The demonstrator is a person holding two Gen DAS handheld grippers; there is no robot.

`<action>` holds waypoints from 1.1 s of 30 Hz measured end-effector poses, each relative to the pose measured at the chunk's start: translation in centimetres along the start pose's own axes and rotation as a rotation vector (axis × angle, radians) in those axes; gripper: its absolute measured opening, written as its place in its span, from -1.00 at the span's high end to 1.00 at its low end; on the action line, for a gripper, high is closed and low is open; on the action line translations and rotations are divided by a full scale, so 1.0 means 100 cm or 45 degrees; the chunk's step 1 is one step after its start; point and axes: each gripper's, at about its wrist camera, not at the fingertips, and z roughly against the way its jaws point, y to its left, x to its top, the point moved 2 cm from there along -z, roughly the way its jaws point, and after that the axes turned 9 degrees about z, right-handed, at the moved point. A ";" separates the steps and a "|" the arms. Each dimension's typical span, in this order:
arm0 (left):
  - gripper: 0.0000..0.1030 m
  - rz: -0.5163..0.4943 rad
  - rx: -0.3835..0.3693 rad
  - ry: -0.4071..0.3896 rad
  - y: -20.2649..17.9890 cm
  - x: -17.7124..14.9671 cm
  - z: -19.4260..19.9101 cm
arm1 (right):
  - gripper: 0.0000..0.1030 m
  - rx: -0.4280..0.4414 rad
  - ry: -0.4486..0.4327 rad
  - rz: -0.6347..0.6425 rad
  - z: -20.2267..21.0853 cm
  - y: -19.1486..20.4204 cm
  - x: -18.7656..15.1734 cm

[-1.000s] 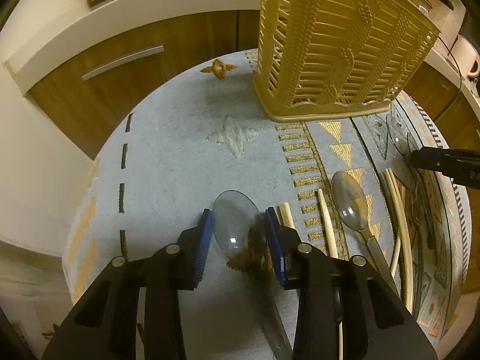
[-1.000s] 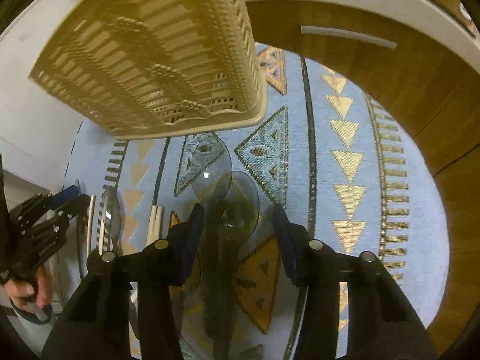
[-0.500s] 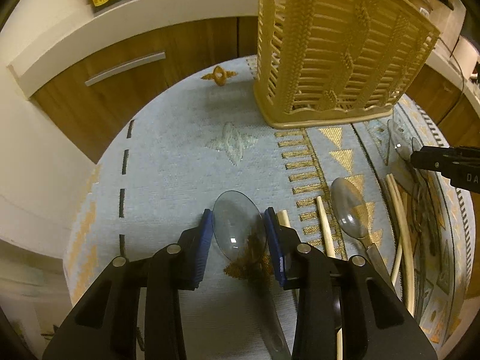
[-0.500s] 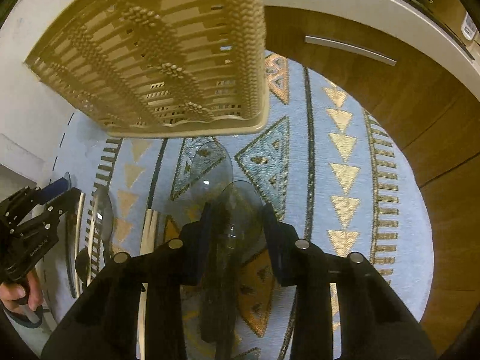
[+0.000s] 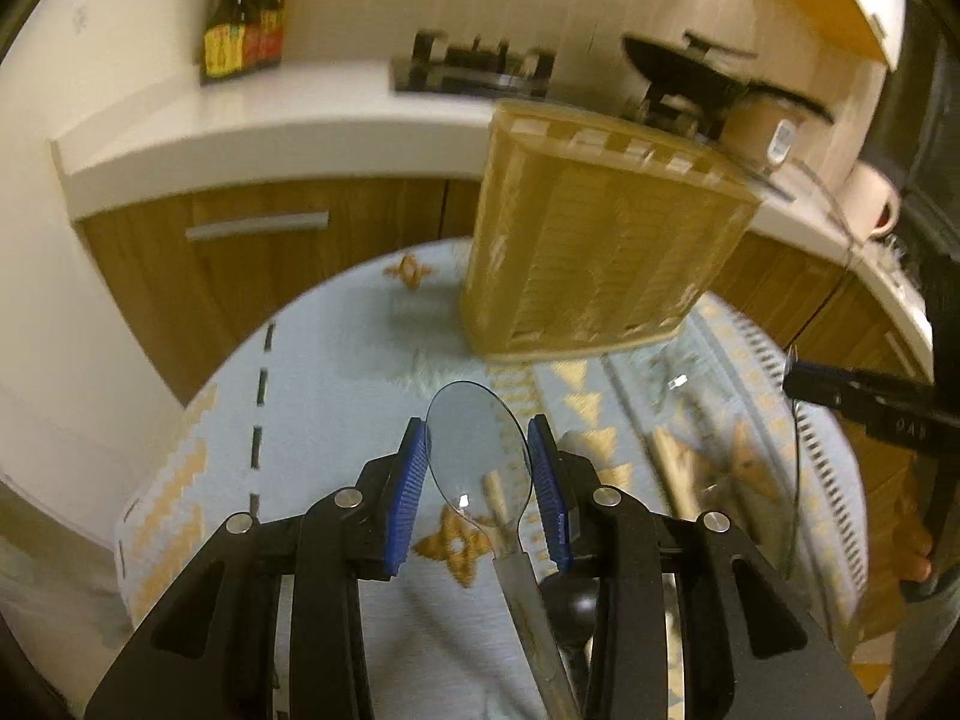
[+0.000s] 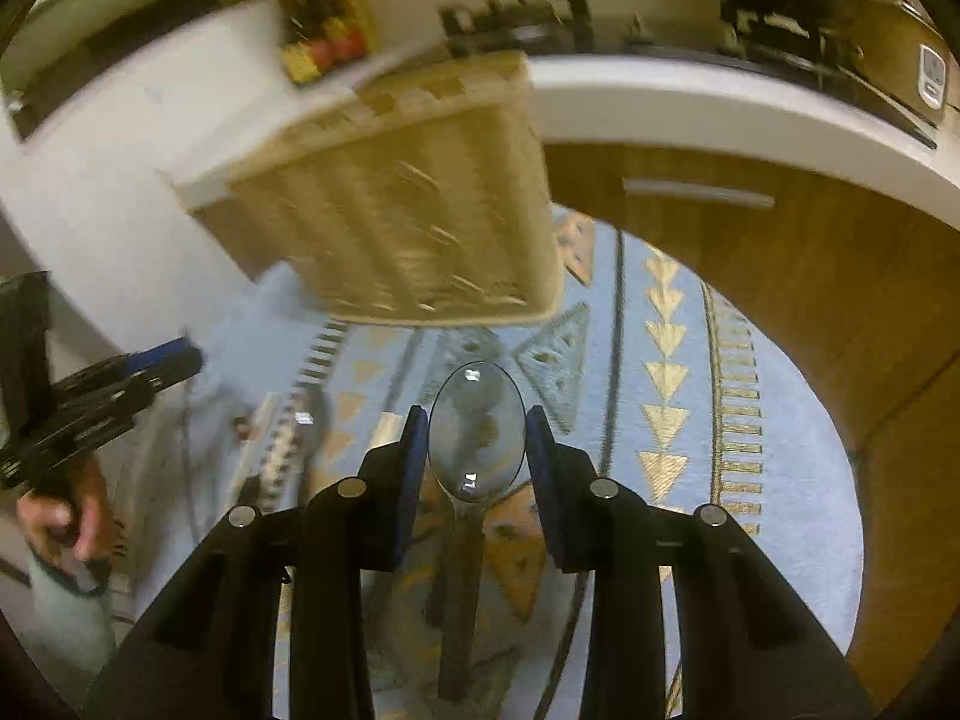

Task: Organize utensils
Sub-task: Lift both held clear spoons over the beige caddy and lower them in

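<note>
My left gripper [image 5: 478,450] is shut on the bowl of a clear spoon [image 5: 474,450], lifted above the round patterned table [image 5: 324,360]. Its blue pads [image 5: 411,483] press the spoon's edges, and the handle runs back under the gripper. My right gripper [image 6: 477,444] is shut on a second clear spoon [image 6: 477,438] held the same way, above the table [image 6: 780,468]. The tan slatted utensil basket [image 5: 600,264] stands upright at the table's far side, ahead of both grippers, also as the basket [image 6: 408,228]. Wooden chopsticks [image 5: 675,474] and other utensils lie blurred on the table.
Wooden cabinets [image 5: 270,252] under a white counter [image 5: 270,132] curve behind the table. Sauce bottles [image 5: 243,18], a stove [image 5: 474,69] and a pan [image 5: 690,69] sit on the counter. The right gripper's side [image 5: 864,408] shows at the right edge; a hand [image 6: 60,516] holds the left one.
Both grippers rose from the table and tilted up with their spoons. The right gripper's jaws closed on its spoon. More of the counter now shows behind the basket.
</note>
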 end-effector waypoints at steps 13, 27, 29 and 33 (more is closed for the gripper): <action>0.37 -0.040 -0.052 -0.504 -0.053 0.091 0.076 | 0.41 -0.027 -0.537 0.049 0.102 0.024 0.086; 0.36 0.023 0.089 -0.885 -0.072 0.175 0.063 | 0.41 -0.278 -0.774 -0.027 0.083 -0.014 0.172; 0.36 0.033 0.102 -0.903 -0.070 0.175 0.054 | 0.41 -0.319 -0.824 -0.016 0.071 -0.016 0.172; 0.36 0.041 0.133 -0.957 -0.068 0.165 0.035 | 0.41 -0.348 -0.847 -0.001 0.047 -0.019 0.166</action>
